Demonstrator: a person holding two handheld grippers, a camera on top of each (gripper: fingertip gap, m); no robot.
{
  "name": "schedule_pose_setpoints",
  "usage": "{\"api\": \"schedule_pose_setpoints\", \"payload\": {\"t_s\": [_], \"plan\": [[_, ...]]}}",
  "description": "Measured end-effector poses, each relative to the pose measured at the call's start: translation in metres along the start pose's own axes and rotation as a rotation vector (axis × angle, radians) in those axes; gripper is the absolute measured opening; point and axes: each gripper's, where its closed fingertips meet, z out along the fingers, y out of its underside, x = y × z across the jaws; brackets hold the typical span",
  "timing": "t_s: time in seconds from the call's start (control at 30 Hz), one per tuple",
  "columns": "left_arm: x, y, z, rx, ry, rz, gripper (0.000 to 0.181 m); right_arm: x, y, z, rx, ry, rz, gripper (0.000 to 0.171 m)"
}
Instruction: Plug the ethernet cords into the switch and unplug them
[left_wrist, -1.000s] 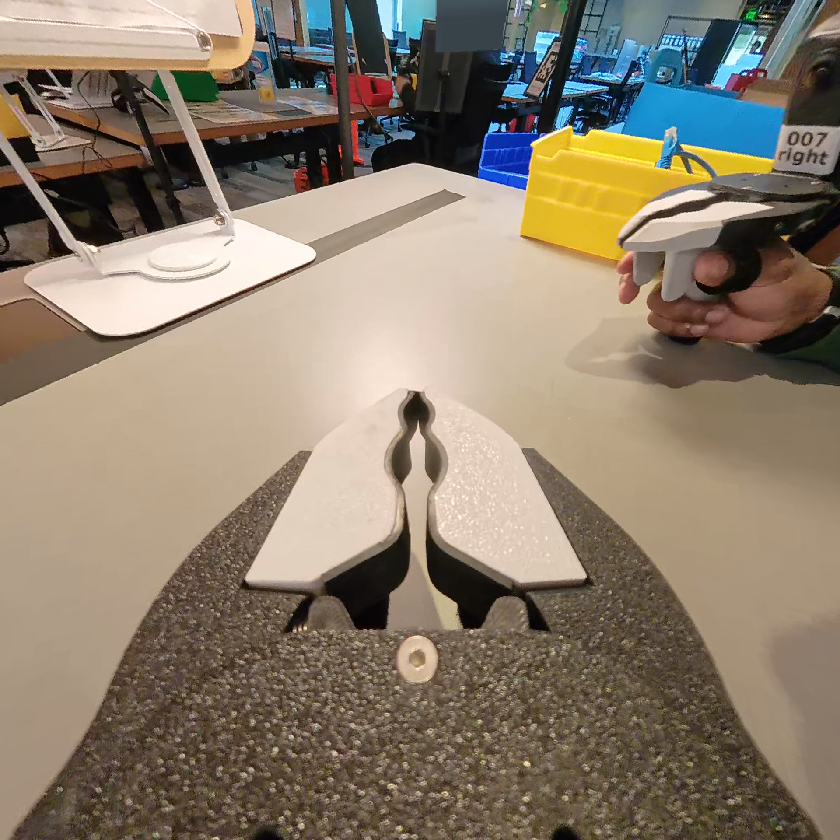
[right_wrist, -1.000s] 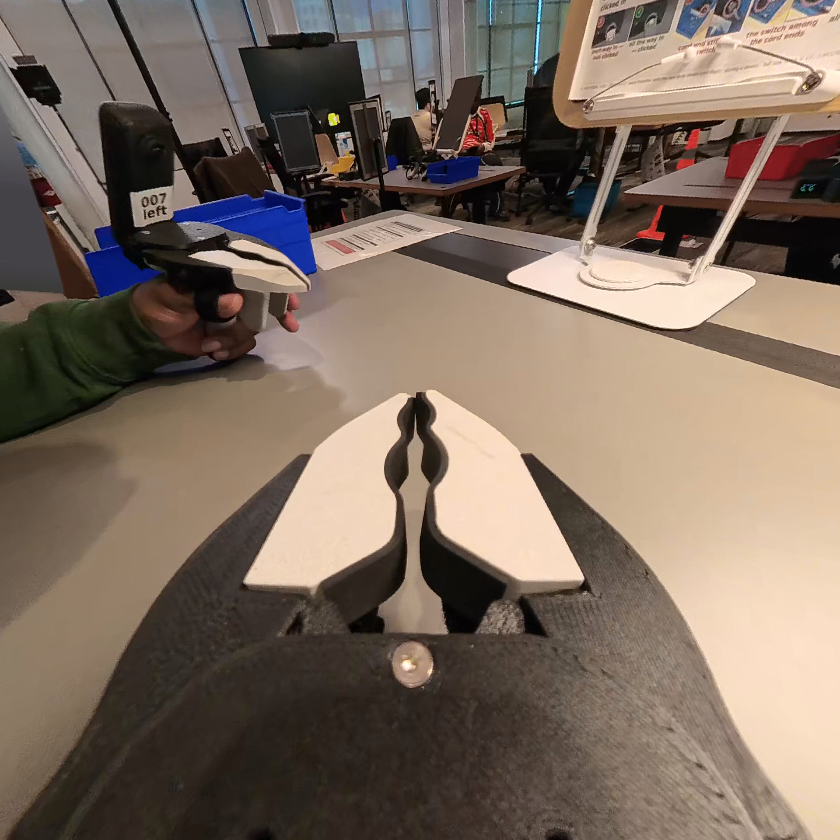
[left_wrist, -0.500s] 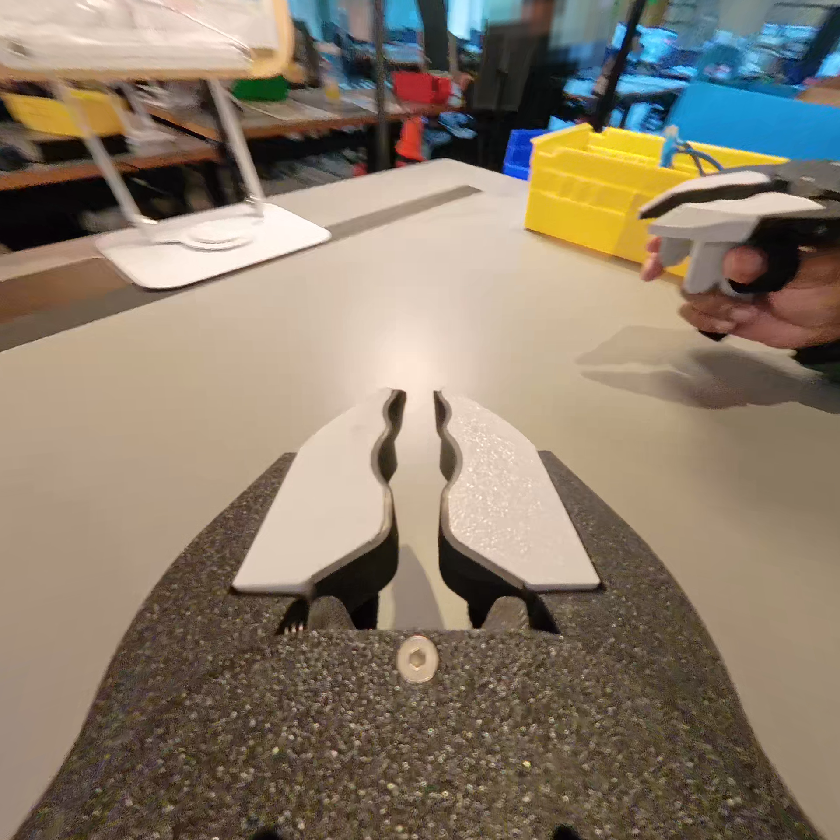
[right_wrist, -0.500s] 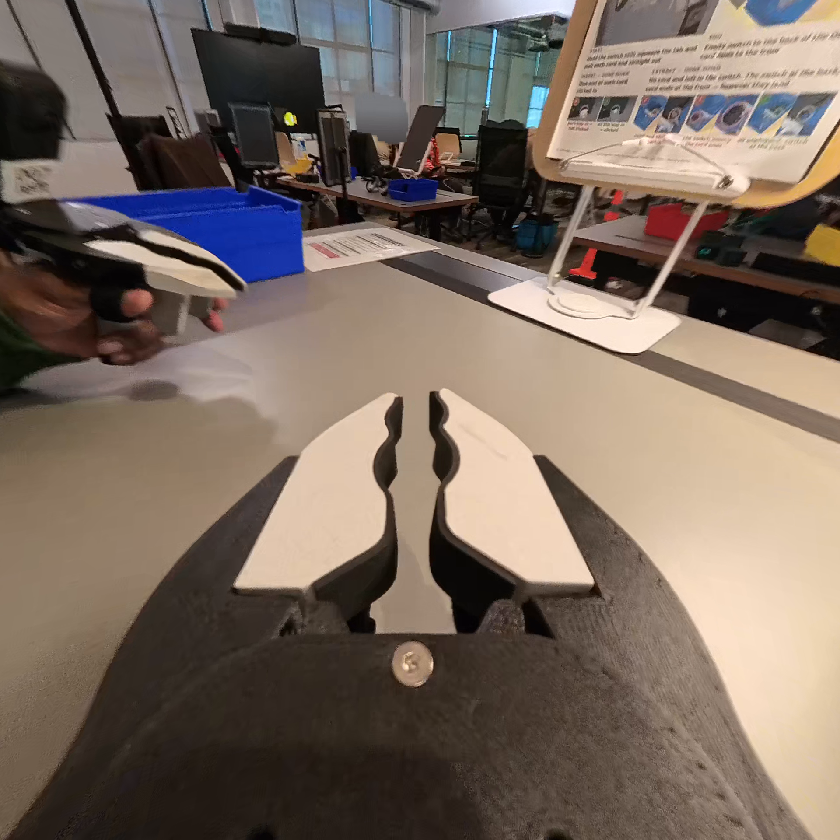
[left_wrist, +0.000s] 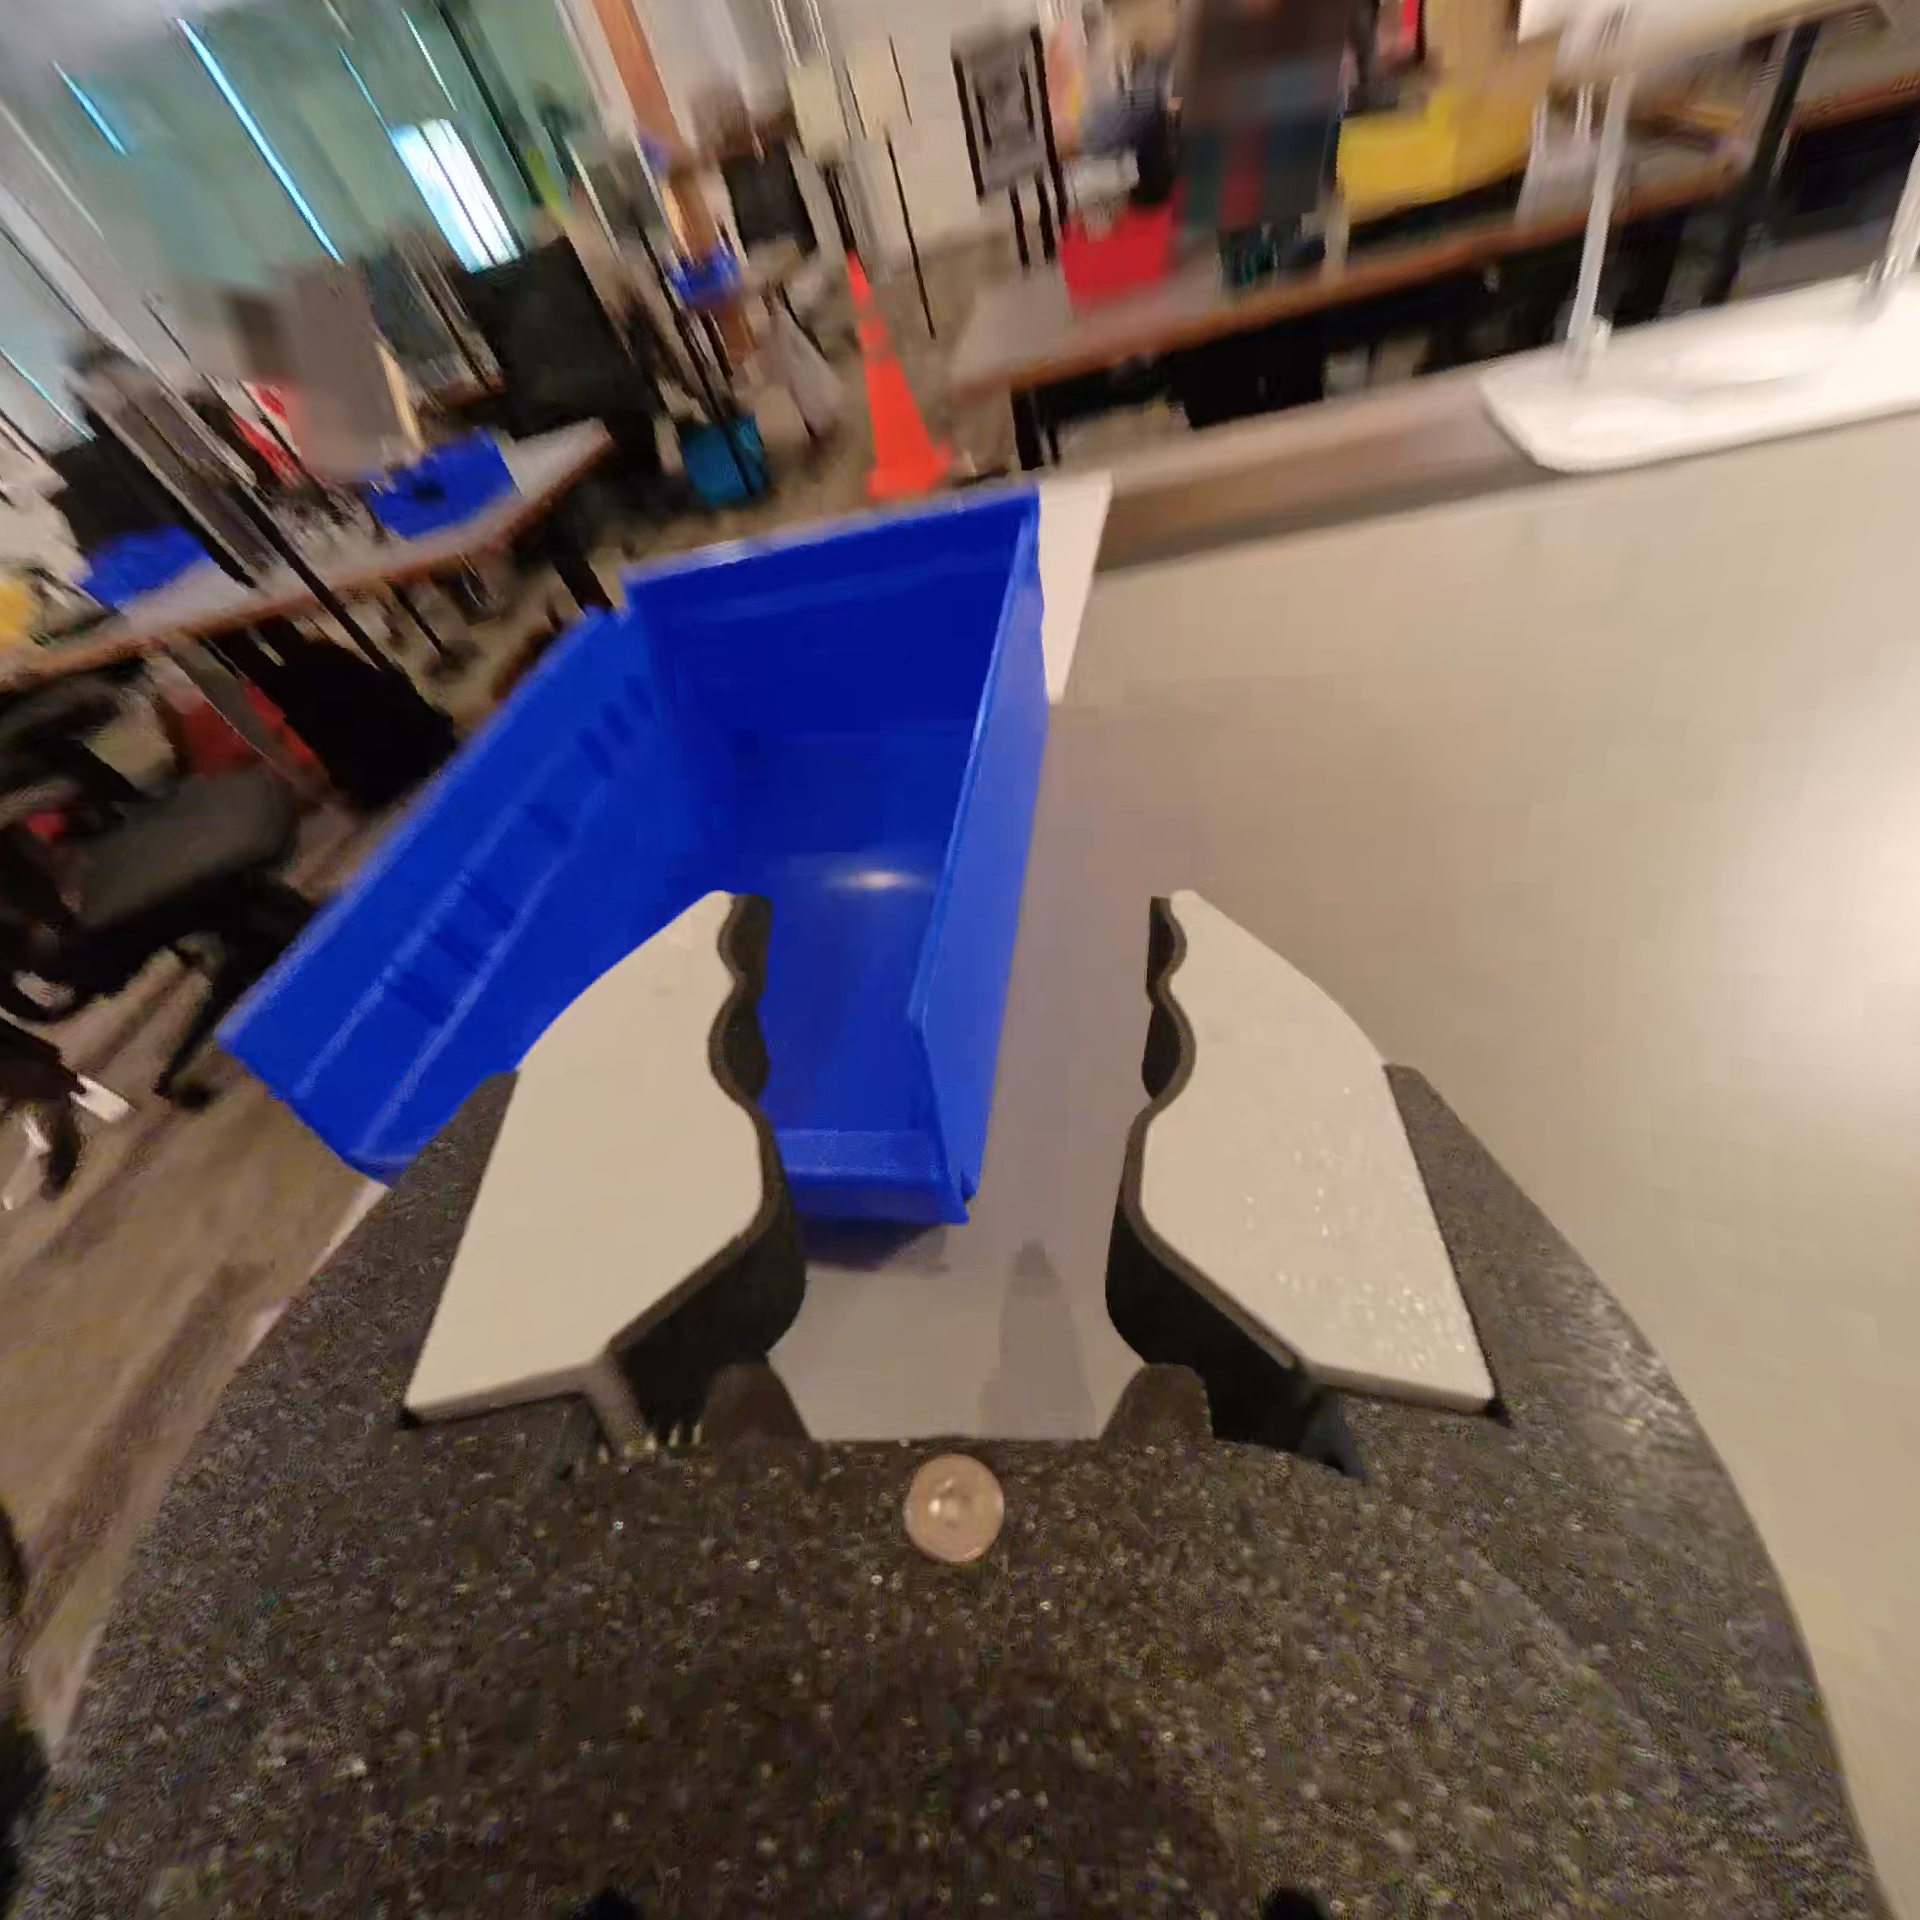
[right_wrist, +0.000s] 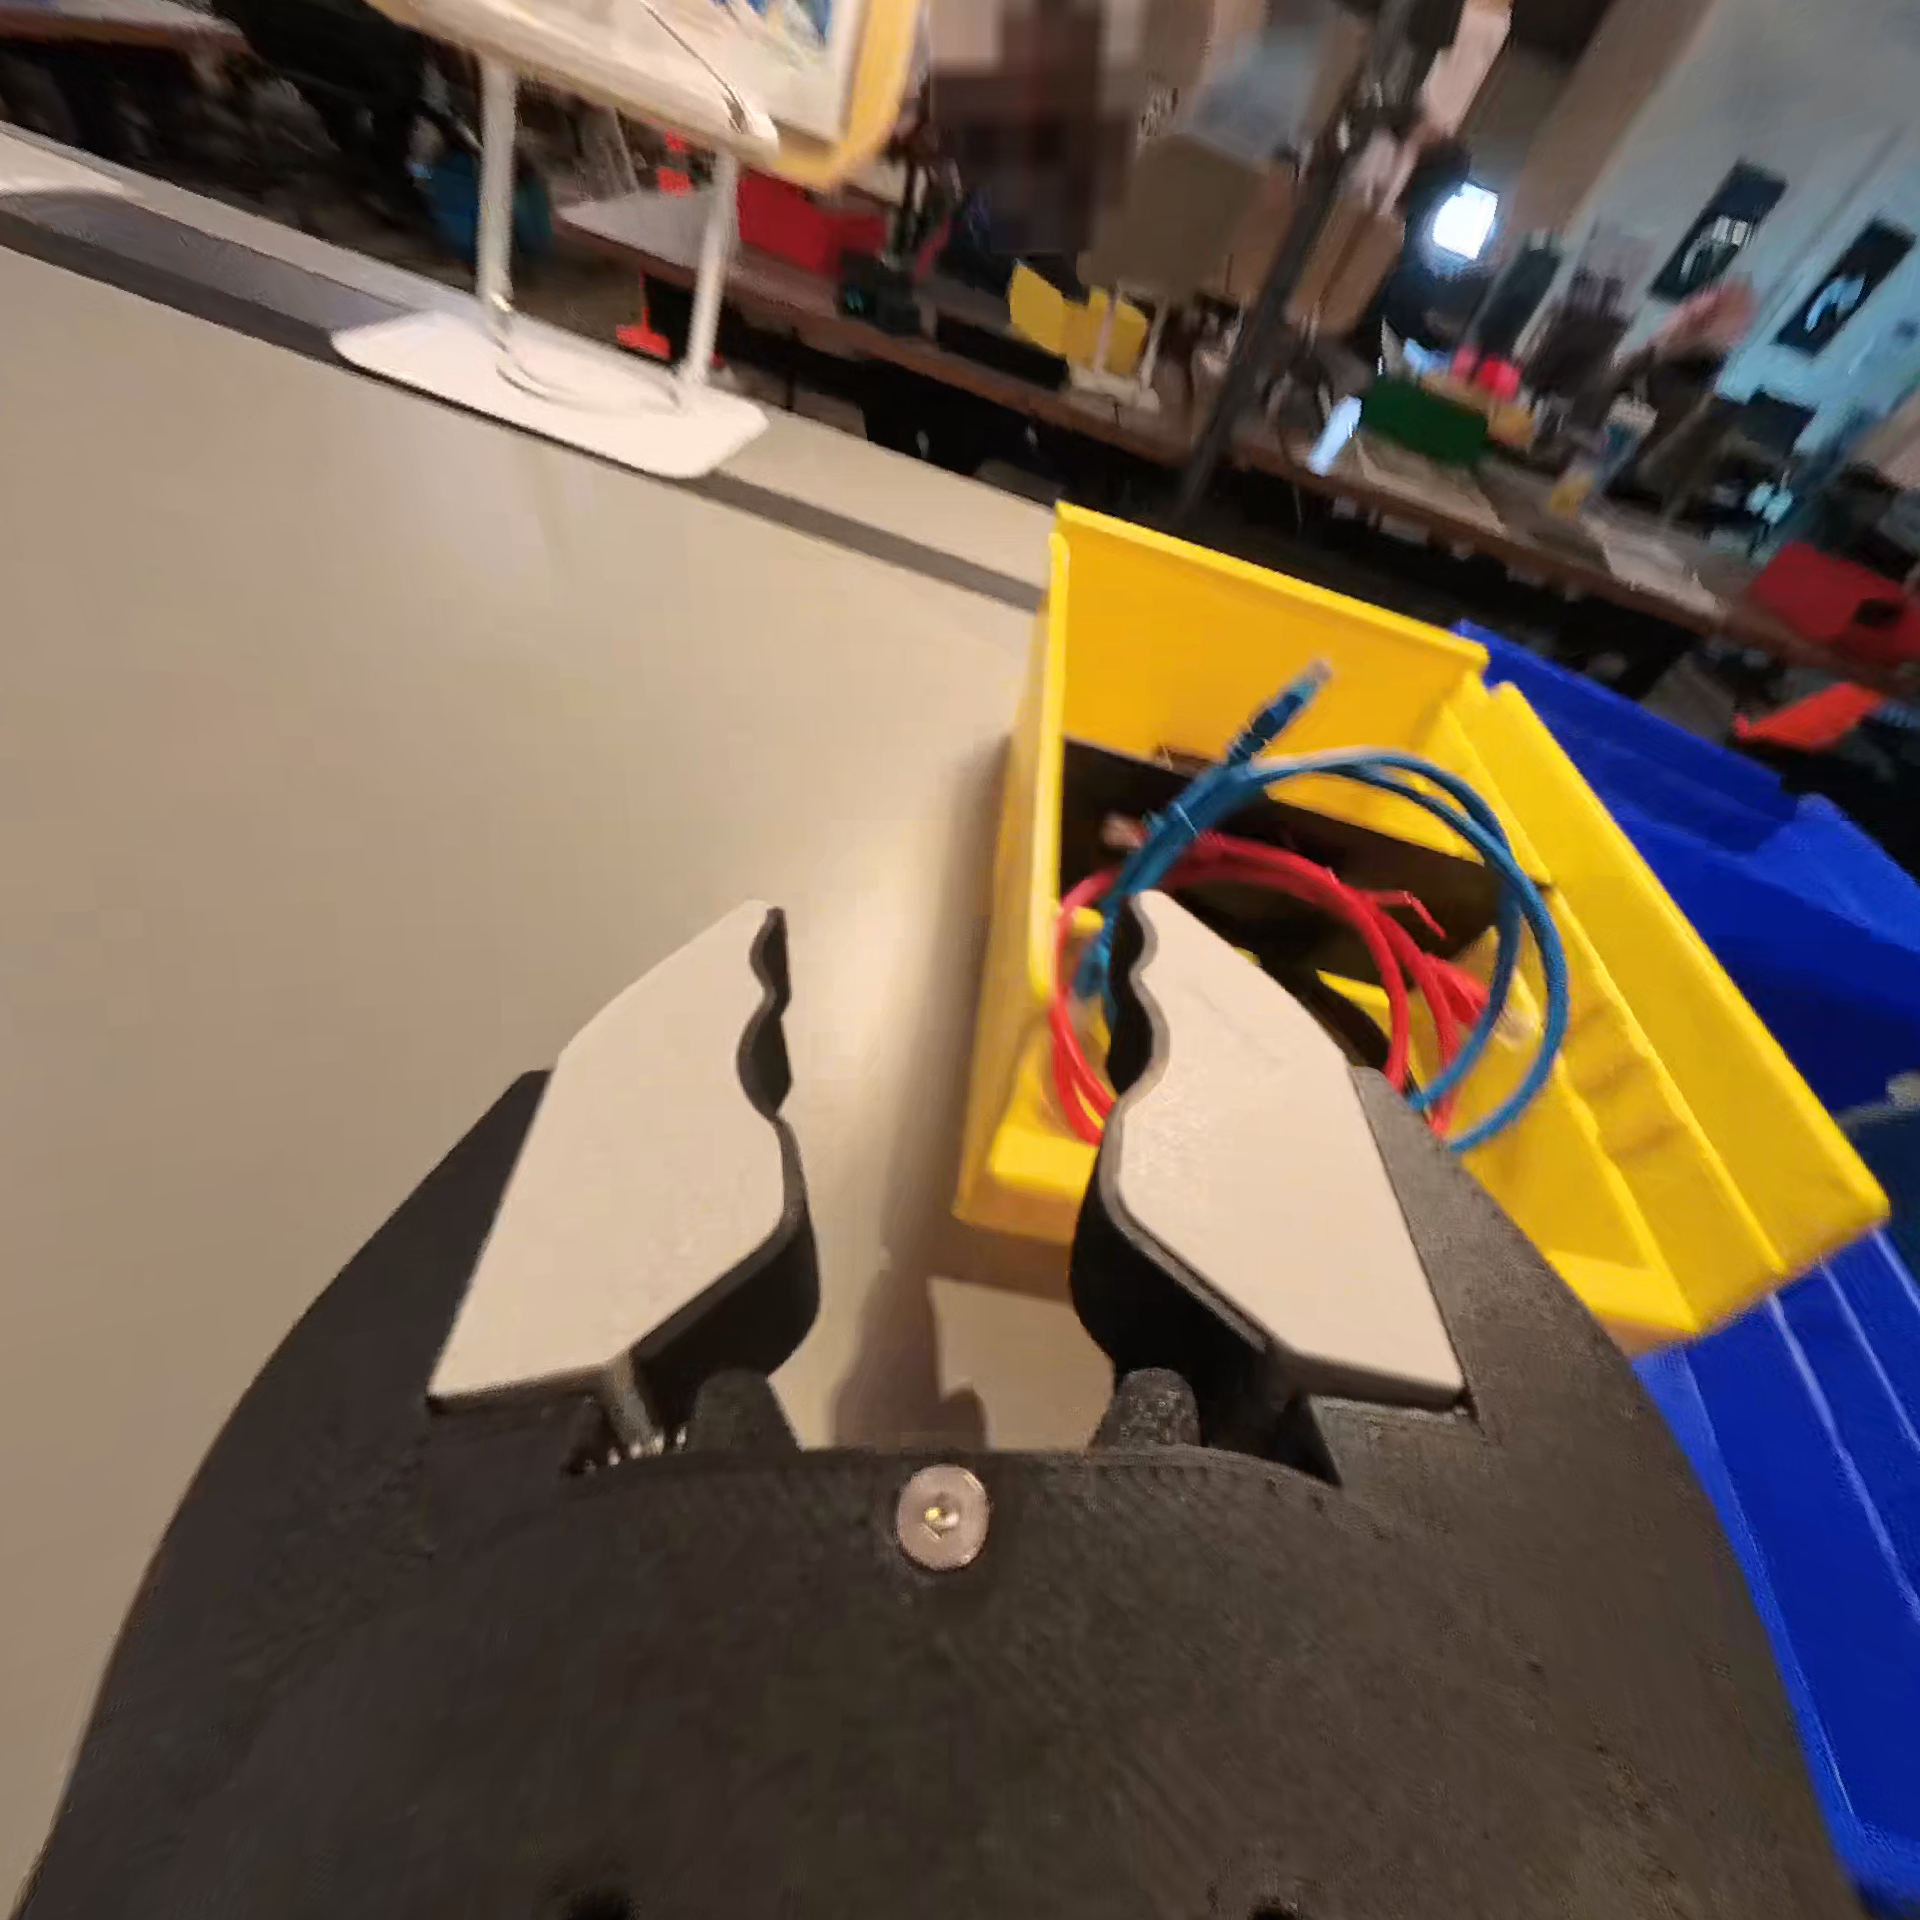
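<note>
Left wrist view: the left gripper (left_wrist: 956, 925) was seen held over the grey table (left_wrist: 1507, 831), its fingers spread wide with nothing between them. A blue plastic bin (left_wrist: 831, 727) was observed just ahead, set at the table's left edge; its floor, where it showed, was bare. The white base of a document stand (left_wrist: 1714, 395) was noted far off at upper right. The background was blurred.

Right wrist view: the right gripper (right_wrist: 951, 920) was likewise found with its fingers spread apart and nothing held. A yellow bin (right_wrist: 1247, 644) was recorded ahead and to the right, on the table (right_wrist: 416, 727). Coiled ethernet cords were found inside it: a blue cord (right_wrist: 1496, 831), looped, with one plug end raised above the rim, and a red cord (right_wrist: 1299, 883) lying beneath and through it. A black object, partly hidden under the cords, could not be identified. A larger blue bin (right_wrist: 1766, 883) was seen touching the yellow bin's right side. A document stand (right_wrist: 582, 395) was noted at upper left.
</note>
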Motion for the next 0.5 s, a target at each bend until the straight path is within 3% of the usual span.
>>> {"api": "schedule_pose_setpoints", "payload": {"t_s": [0.1, 0.23, 0.5], "plan": [[-0.008, 0.028, 0.028, -0.126, 0.009, 0.005, 0.074, 0.029, 0.023, -0.004, -0.071, 0.027, 0.051, 0.07], [-0.012, 0.04, 0.047, -0.157, 0.002, 0.012, 0.066, 0.041, 0.045, 0.004, -0.141, 0.035, 0.058, 0.077], [-0.006, 0.045, 0.072, -0.176, -0.007, 0.062, 0.053, 0.037, 0.051, 0.039, -0.224, 0.042, 0.0, 0.073]]}}
